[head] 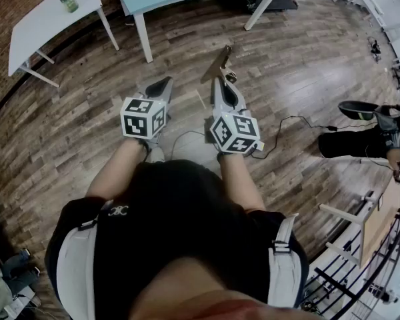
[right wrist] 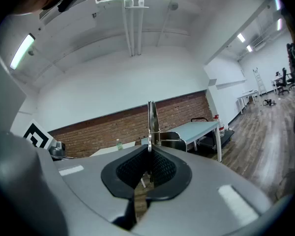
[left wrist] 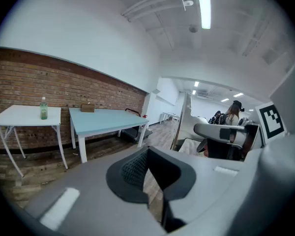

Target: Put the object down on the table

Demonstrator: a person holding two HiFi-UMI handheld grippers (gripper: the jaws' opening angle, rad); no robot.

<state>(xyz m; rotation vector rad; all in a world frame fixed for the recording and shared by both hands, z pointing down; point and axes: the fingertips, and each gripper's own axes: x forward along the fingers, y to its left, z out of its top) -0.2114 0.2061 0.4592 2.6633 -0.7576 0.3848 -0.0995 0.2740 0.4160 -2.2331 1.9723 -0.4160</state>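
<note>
Jaws on thin object (right wrist: 151, 117), long axis forward.

Floor (head: 87, 112): dark wood planks, worn finish. Brick wall (left wrist: 29, 82) along the room's left side, white plaster above it. Green bottle (left wrist: 43, 108) stands upright in front of the brick, with a small brown box (left wrist: 87, 108) to its right, well apart. Black cable (head: 290, 120) lies loose in curves across the planks. Ceiling strip light (left wrist: 204, 6) lit. Far background: a person (left wrist: 232, 113) among dark equipment, too small for detail. Ladder (right wrist: 258, 76) by the far white wall.
</note>
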